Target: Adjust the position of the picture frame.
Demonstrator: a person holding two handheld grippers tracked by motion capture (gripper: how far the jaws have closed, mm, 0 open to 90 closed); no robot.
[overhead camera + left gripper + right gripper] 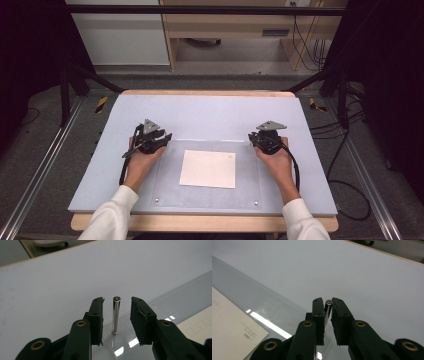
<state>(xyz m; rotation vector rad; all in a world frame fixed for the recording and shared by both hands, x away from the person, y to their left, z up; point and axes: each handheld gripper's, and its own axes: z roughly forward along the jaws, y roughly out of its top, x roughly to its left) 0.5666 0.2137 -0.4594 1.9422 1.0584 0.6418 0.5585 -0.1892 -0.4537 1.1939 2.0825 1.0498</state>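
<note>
Black jaws of the left gripper [116,315] are being seen closest in the left gripper view, standing narrowly apart on either side of an upright metal pin [116,315] without touching it, a gap being left on both sides. That pin is being carried by the far left corner of a clear plate [165,190] that is lying on the grey table [210,112]. At the far right corner, a second metal pin [327,315] is being clamped between the pads of the right gripper [327,306], as is being shown in the right gripper view, where the pads are being pressed against its shaft just below the round head. Both grippers are being held low over the plate's far edge in the high view, the left gripper [150,140] at one corner and the right gripper [267,140] at the other. A sheet of paper [208,168] is lying flat in the middle under or on the plate; which of the two cannot be told. Two small fasteners are being seen at the near corners of the plate. Judging from this, the work on the far pins is being counted as early or midway: one pin is being gripped, the other is merely being straddled, both are standing in their corners, and the plate and paper are not yet being shifted.
</note>
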